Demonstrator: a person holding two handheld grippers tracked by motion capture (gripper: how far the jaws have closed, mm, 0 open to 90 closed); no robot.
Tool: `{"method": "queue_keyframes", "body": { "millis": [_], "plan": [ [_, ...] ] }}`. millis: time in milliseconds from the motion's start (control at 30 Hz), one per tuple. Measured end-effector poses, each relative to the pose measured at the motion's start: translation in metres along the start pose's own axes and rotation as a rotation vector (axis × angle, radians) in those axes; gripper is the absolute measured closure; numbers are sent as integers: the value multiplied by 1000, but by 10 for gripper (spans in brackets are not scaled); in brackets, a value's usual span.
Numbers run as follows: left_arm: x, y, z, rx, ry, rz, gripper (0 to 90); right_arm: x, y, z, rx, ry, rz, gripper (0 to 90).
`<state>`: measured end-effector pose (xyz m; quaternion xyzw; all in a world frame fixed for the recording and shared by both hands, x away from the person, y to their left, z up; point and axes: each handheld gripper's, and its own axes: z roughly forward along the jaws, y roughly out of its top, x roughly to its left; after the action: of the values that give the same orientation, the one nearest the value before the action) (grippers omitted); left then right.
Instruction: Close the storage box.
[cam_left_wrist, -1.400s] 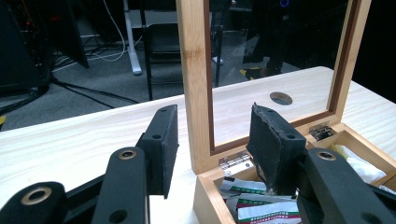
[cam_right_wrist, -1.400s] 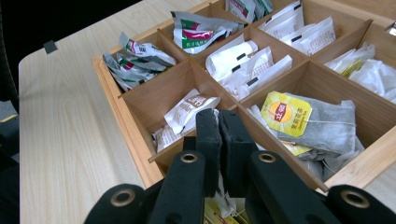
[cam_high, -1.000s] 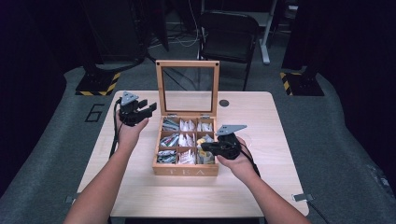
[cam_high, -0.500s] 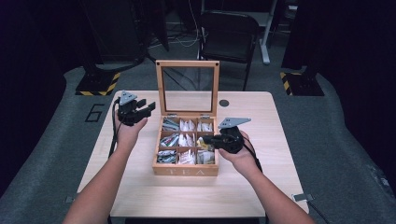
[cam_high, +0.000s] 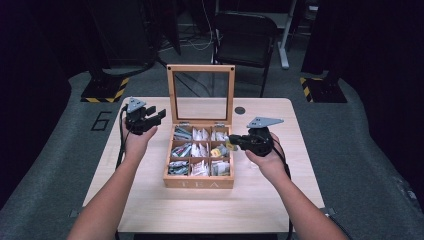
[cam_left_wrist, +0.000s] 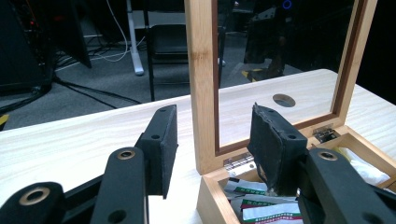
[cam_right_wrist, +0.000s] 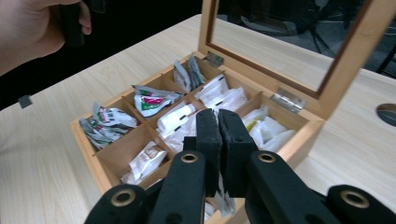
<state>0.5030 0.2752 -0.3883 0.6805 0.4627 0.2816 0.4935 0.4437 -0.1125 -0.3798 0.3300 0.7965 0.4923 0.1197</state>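
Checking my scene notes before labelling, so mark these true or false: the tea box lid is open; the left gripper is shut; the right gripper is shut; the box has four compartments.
1. The lid of the tea box stands open. True.
2. The left gripper is shut. False: its jaws stand apart, left of the box.
3. The right gripper is shut. True, over the box.
4. The box has four compartments. False: nine.

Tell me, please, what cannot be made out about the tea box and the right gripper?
High view: tea box packet labels too small to read.
Right gripper view: right gripper, its shut jaws cover anything between them.
Left gripper view: bottom edge cuts off most compartments.
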Motion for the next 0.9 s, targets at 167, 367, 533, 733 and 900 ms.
{"method": "queue_keyframes", "body": {
  "millis": [167,367,533,733,900],
  "plan": [
    [0,0,0,1,2,-1,518,-8,1,-7,-6,-26,5,873],
    [0,0,0,4,1,3,518,-19,-1,-16,-8,-67,17,874],
    [1,0,-1,3,2,2,518,-28,-4,-22,-7,-97,26,874],
    [1,0,0,3,4,-2,518,-34,-10,-27,-7,-125,39,873],
    [0,0,0,3,6,1,517,-38,-19,-31,-8,-140,56,874]
  ]
}}
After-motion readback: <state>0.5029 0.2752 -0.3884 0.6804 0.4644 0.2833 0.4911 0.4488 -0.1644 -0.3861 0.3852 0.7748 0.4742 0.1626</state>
